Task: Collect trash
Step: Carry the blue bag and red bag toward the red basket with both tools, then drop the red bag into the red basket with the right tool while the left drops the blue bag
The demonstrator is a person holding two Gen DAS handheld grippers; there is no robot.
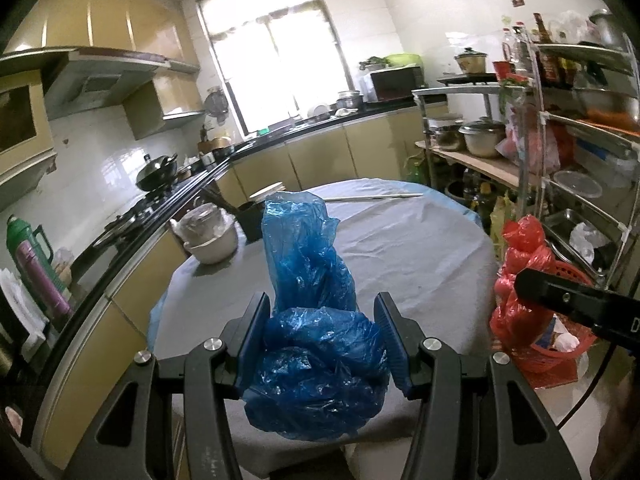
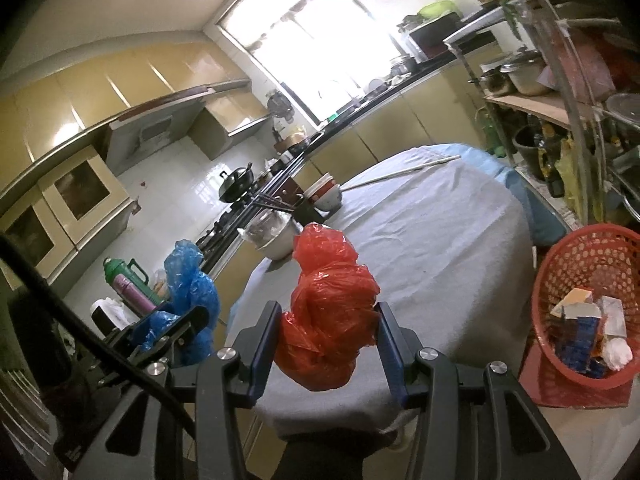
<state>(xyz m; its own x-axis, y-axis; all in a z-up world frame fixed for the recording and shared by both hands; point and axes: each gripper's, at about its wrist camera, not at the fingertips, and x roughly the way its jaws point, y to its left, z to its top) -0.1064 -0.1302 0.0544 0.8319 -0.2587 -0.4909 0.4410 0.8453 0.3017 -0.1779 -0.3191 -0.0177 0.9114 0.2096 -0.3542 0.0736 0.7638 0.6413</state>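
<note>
Left gripper (image 1: 324,334) clamps crumpled blue plastic bag (image 1: 308,264); right gripper (image 2: 327,350) clamps crumpled red plastic bag (image 2: 330,304); best keep both grips firm, carrying right to the red perforated plastic basket (image 2: 560,264).

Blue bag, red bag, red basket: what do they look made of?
Blue bag: thin glossy plastic film, crinkled and translucent. Red bag: same kind of film, shiny creases. Red basket: likely rigid moulded plastic, with a perforated wall.

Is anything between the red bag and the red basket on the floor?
Nothing visible. The right hand-held gripper holds the red bag over the table edge; the red basket stands open on the floor to its right, already holding some trash.
</note>
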